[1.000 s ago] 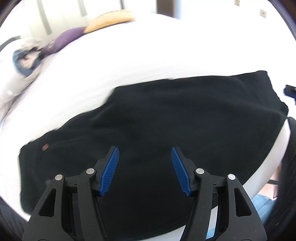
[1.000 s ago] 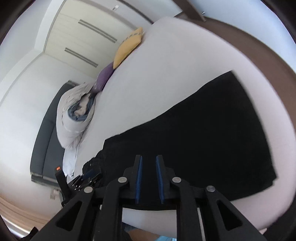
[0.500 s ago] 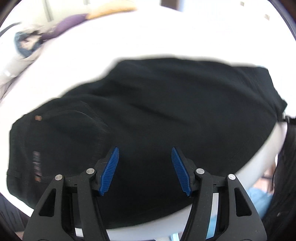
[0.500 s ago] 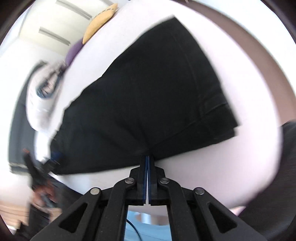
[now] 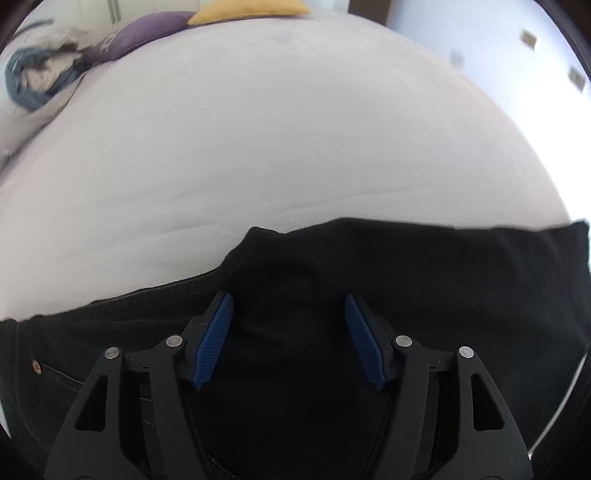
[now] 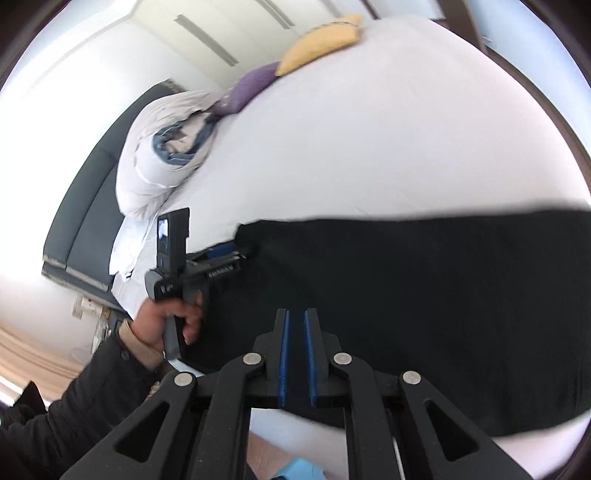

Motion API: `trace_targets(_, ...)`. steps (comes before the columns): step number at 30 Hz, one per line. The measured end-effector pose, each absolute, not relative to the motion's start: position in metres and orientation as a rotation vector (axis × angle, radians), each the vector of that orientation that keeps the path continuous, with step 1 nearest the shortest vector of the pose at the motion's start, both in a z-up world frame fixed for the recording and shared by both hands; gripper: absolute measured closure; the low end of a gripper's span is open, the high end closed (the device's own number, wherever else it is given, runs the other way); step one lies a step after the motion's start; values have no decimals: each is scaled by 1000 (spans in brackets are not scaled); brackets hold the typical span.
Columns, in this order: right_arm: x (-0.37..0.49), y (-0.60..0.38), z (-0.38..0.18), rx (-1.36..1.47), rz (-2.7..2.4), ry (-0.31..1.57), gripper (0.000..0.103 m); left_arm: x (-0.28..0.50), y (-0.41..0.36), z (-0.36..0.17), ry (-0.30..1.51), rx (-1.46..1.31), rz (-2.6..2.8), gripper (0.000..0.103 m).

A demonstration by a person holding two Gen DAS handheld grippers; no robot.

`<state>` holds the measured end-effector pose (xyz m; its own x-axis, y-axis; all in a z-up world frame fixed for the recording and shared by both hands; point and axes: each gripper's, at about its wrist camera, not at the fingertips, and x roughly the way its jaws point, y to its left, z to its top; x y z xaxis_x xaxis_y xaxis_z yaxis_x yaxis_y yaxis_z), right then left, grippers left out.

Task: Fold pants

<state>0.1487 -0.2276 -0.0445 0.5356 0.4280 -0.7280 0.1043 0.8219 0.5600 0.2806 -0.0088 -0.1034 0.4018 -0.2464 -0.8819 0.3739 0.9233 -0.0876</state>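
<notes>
No readable writing; only a copper rivet [image 5: 36,366] at the near left of the pants [image 5: 424,295]. Beyond, white bed [image 5: 295,129] with purple pillow [image 5: 136,35], yellow pillow [image 5: 247,11] and bundled duvet [image 6: 162,162] at far left. Black pants flat along near bed edge; left gripper [image 5: 288,339] spread wide over them, right gripper [image 6: 294,354] narrowly parted, pinching nothing.

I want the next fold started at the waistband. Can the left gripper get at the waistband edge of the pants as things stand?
Probably yes. The left gripper has its jaws wide apart right over the pants, and the waistband edge lies uncovered just ahead to its left on the bed.
</notes>
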Motion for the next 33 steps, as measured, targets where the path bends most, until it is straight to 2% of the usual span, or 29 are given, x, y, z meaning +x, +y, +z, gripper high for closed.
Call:
trace_targets(4,202,-192,-45,581,341,989,90,269,28,-80,989,44,-345,42)
trace_targets(7,248,-163,-60,633,465,996,84,259,61,-78,984,27,-285,42)
trace_targets(10,305,-118,-95,715,570,1019,79,250,94,-91,1018,15,-223,42)
trace_targets(12,335,-95,-125,713,527,1065,69,251,102,-98,1034,-16,-224,41)
trace_targets(13,340,-92,-138,720,508,1095,69,249,102,-101,1023,-8,-230,40)
trace_targets(14,348,-88,-156,744,477,1139,70,246,96,-102,1013,8,-229,40)
trace_targets(15,351,-91,-173,764,435,1173,85,245,93,-103,1007,30,-224,40)
trace_targets(16,349,-98,-180,782,423,1170,94,245,85,-106,1007,44,-221,40)
trace_targets(17,346,-106,-183,795,405,1160,98,246,82,-105,1007,52,-219,40)
trace_targets(22,265,-200,-180,881,287,1059,98,251,86,-107,989,59,-218,40)
trace_targets(25,186,-269,-176,949,176,996,103,245,84,-109,986,87,-204,40)
trace_targets(31,32,-380,-146,1008,-131,823,103,223,64,-105,1004,126,-176,40)
trace_targets(32,6,-395,-136,1004,-212,785,98,225,71,-104,1010,136,-158,39)
trace_targets(33,-17,-408,-126,1008,-293,747,77,223,68,-99,1012,141,-134,40)
